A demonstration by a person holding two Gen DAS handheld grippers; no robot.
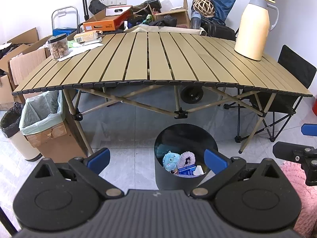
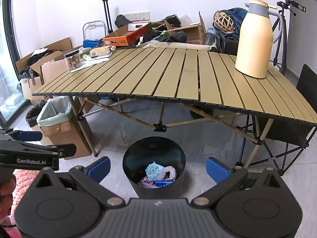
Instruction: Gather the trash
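A: What is on your left?

B: My left gripper [image 1: 157, 157] is wide apart and holds nothing. Far left on the floor stands a box with a green bag [image 1: 42, 112] in it, beside the desk [image 1: 158, 59] leg.

A: What is on the desk?

B: At the left end sits a jar of snacks [image 1: 58, 46] on some white paper [image 1: 84, 49]. The middle of the desk is bare. At the right end stands a tall cream jug [image 1: 254, 24].

A: Where is the trash?

B: It is in the black bin [image 1: 168, 178] on the floor, in front of the desk. I see a blue fuzzy toy [image 1: 169, 160], a pink fuzzy thing [image 1: 187, 158] touching it, and a small blue box [image 1: 188, 170].

A: And your right side?

B: My right gripper [image 2: 158, 168] is wide apart too, holding nothing. The bin sits right between its blue fingers [image 2: 215, 169].
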